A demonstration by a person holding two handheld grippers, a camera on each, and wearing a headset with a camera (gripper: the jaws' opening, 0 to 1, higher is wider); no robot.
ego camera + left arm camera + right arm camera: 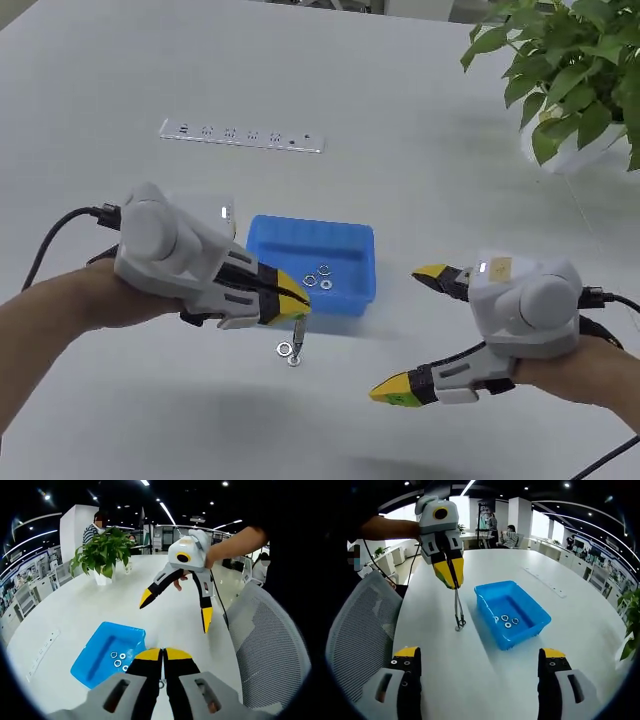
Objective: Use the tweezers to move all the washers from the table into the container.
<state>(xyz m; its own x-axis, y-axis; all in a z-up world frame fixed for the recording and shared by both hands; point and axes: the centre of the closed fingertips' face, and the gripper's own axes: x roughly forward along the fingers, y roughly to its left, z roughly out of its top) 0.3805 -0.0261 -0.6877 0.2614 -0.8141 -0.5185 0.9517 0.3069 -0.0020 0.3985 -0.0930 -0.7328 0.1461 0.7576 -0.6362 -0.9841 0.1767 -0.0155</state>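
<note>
Left tongs (290,295): jaws pressed together, clamped on the tweezers (458,609), which hang from the yellow tips down to the white surface (450,150). The tweezer points rest at the loose washers (287,350), just below the left tongs' tips. Whether a washer is pinched, cannot tell.

Right tongs (408,333): jaws spread wide, nothing between them, well apart from the left tongs.

Blue container (310,228): just beyond the left tongs' tips, on the side toward the right tongs. Three washers (506,620) lie inside on its floor.

Power strip (240,136): well beyond the left tongs. Potted plant (570,70): well beyond the right tongs.
</note>
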